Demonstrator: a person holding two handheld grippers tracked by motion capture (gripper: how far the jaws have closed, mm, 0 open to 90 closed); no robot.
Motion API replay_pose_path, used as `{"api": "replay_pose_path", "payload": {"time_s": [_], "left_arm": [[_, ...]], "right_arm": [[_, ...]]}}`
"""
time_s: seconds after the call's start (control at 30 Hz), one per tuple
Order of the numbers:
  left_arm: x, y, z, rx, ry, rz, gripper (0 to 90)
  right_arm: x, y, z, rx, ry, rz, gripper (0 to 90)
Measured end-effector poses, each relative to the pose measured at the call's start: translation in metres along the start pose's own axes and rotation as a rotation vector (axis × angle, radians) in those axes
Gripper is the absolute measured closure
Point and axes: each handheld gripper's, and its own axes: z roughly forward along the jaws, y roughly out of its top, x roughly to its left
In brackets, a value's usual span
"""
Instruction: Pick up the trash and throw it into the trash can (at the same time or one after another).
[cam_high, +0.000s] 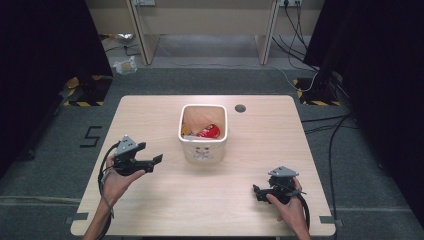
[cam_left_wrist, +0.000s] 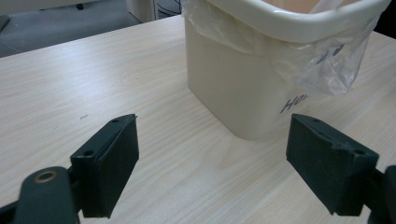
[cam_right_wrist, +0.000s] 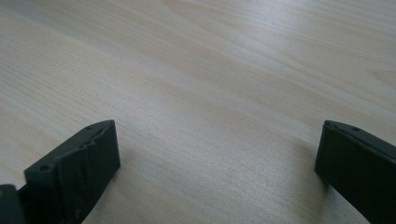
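A cream bin (cam_high: 203, 142) stands on the bench (cam_high: 150, 210), a little beyond the bench's middle, with a thin clear bag (cam_left_wrist: 327, 65) lining it and folded out over the rim. Inside the bin lie a red wrapper (cam_high: 208, 131) and something yellow beside it, too small to name.

The left gripper (cam_high: 150, 162) is held just left of the bin, aimed at its side wall, its fingers (cam_left_wrist: 109, 163) spread wide with nothing between them. The right gripper (cam_high: 257, 191) sits nearer the person and to the right of the bin, well apart from it, low over bare wood; its fingers (cam_right_wrist: 79, 168) are likewise spread and empty.

The bin looks like light, stiff plastic with smooth, slightly tapered walls, so a squeeze across the body would probably slip upward. The rolled rim seems the surer place to pinch, one finger inside and one outside. The bag is soft and slick and would likely slide or tear if taken alone; the loose flap hanging at the front of the bin is the easiest piece of it to catch.
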Motion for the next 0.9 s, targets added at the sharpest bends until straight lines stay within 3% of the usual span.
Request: {"api": "replay_pose_path", "payload": {"time_s": [0.9], "left_arm": [[-0.018, -0.026, 0.003, 0.049, -0.032, 0.029, 16.7]], "right_arm": [[0.0, 0.0, 0.0, 0.002, 0.0, 0.0, 0.1]]}}
